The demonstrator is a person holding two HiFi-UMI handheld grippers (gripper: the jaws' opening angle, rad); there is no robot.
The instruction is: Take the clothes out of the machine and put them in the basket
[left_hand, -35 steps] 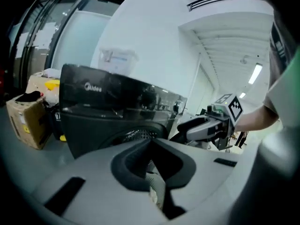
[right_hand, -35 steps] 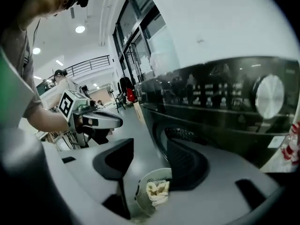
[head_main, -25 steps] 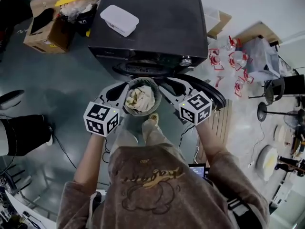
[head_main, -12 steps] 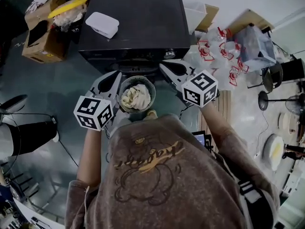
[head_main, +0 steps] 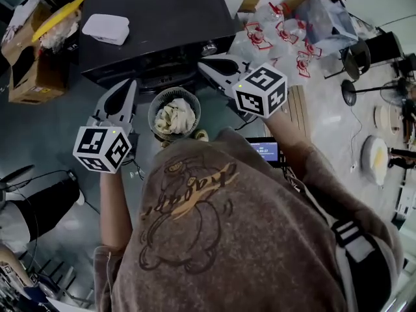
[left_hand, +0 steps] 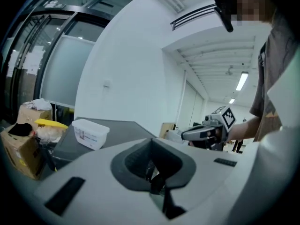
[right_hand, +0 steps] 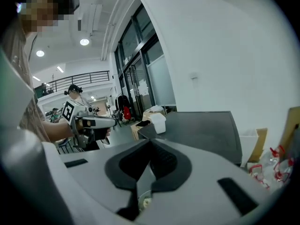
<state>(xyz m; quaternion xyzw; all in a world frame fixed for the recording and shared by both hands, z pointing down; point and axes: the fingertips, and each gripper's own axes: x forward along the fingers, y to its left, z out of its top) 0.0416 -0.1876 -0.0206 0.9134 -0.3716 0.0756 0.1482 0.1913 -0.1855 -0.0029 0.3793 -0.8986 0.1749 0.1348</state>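
A round grey basket [head_main: 156,104] with pale clothes [head_main: 174,116] in it stands on the floor in front of the black washing machine [head_main: 156,18]. In the head view my left gripper [head_main: 128,85] hangs left of the basket and above it, apart from the rim. On the other side my right gripper [head_main: 203,66] is raised beside the machine's front edge. Both point toward the machine. In the left gripper view the left gripper [left_hand: 151,149] has its jaws together, with nothing held. The right gripper [right_hand: 150,149] is likewise shut and empty in its own view.
A white lidded box [head_main: 105,28] lies on the machine's top. An open cardboard box [head_main: 29,64] with a yellow strip stands at the left. Bagged bottles with red caps [head_main: 279,31] lie at the right. A small lit screen [head_main: 265,150] sits on the floor by my right arm.
Both grippers have risen from close beside the basket's rim and now stand higher and farther from it. The basket stays on the floor with its clothes.
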